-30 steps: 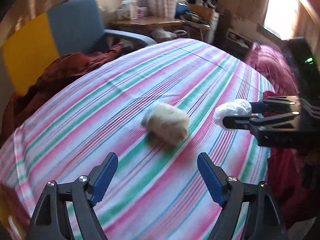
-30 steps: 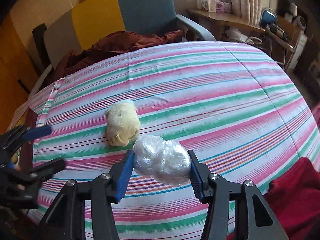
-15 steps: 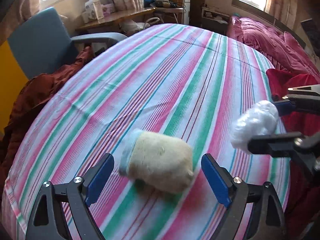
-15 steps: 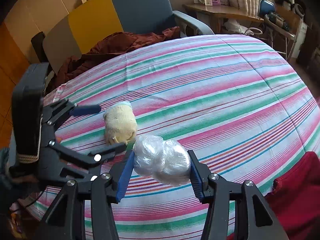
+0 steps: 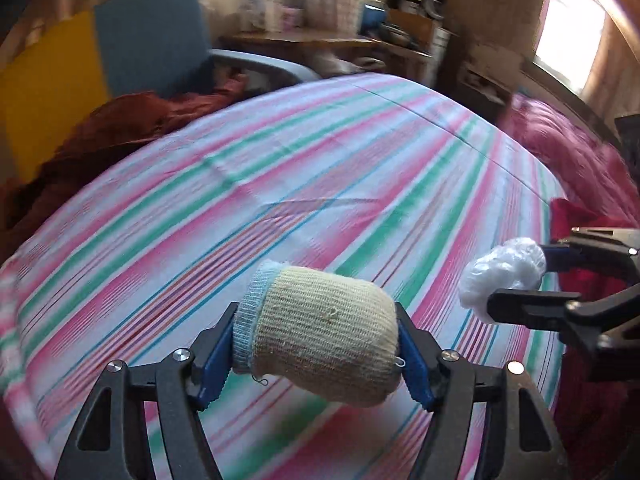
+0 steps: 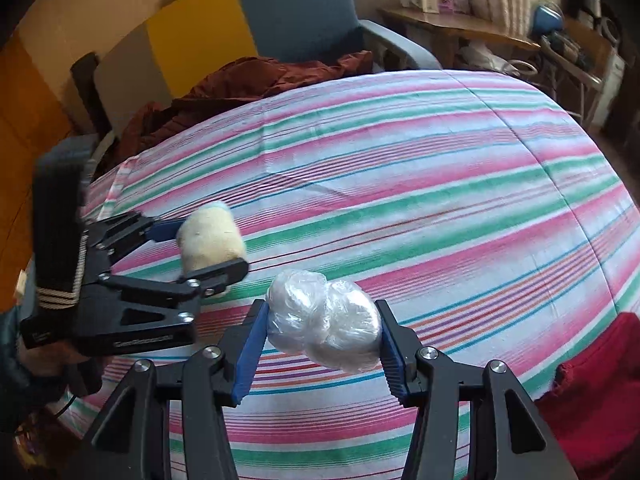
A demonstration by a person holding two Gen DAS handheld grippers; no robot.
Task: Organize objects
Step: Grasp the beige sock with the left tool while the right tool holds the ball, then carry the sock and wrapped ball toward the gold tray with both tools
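Note:
My left gripper (image 5: 316,354) is shut on a rolled cream sock with a light blue cuff (image 5: 320,344) and holds it above the striped bedspread (image 5: 320,184). The sock (image 6: 210,240) and the left gripper (image 6: 200,248) also show at the left of the right wrist view. My right gripper (image 6: 324,348) is shut on a crumpled clear plastic bundle (image 6: 324,330), held above the bedspread (image 6: 400,184). In the left wrist view the bundle (image 5: 504,270) and right gripper (image 5: 516,276) are at the right, near the sock.
A blue and yellow chair (image 6: 288,12) with a dark red cloth (image 6: 248,84) stands behind the bed. A red cloth (image 6: 592,380) lies at the right edge. A cluttered wooden desk (image 6: 452,24) is at the back right.
My left gripper closed on the sock and lifted it off the bedspread. My right gripper has kept hold of the plastic bundle in much the same place.

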